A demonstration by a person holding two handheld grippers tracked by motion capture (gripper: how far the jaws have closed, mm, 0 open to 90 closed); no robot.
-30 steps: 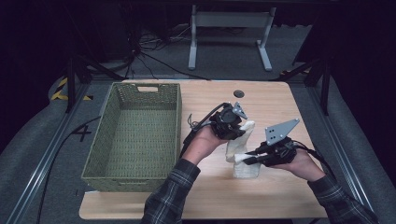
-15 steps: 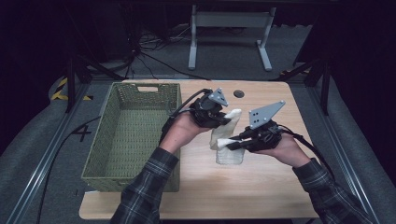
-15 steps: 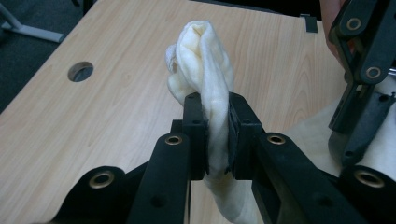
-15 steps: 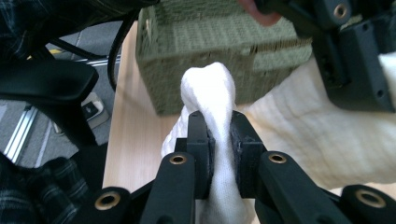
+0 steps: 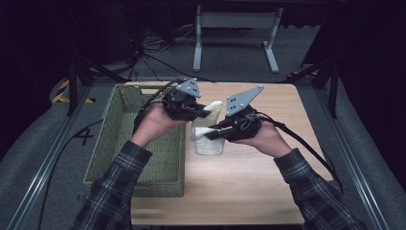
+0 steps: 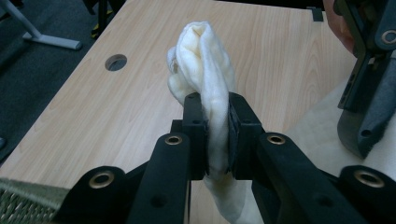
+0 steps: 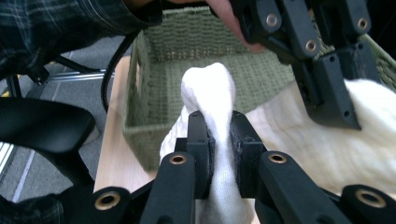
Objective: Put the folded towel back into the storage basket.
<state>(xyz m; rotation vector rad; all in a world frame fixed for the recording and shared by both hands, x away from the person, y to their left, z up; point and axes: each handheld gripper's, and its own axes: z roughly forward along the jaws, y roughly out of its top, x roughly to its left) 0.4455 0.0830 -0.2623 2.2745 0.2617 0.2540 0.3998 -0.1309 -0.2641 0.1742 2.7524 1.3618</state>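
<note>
Two corners of the white cloth (image 5: 208, 139) clamped tight between each gripper's jaws.

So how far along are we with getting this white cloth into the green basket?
Done: both tools grip the white cloth, the left tool and right tool each shut on a bunched edge. In hand: the cloth hangs between them, above the table. Left: carrying it over the green basket, likely its destination, and releasing.
</note>
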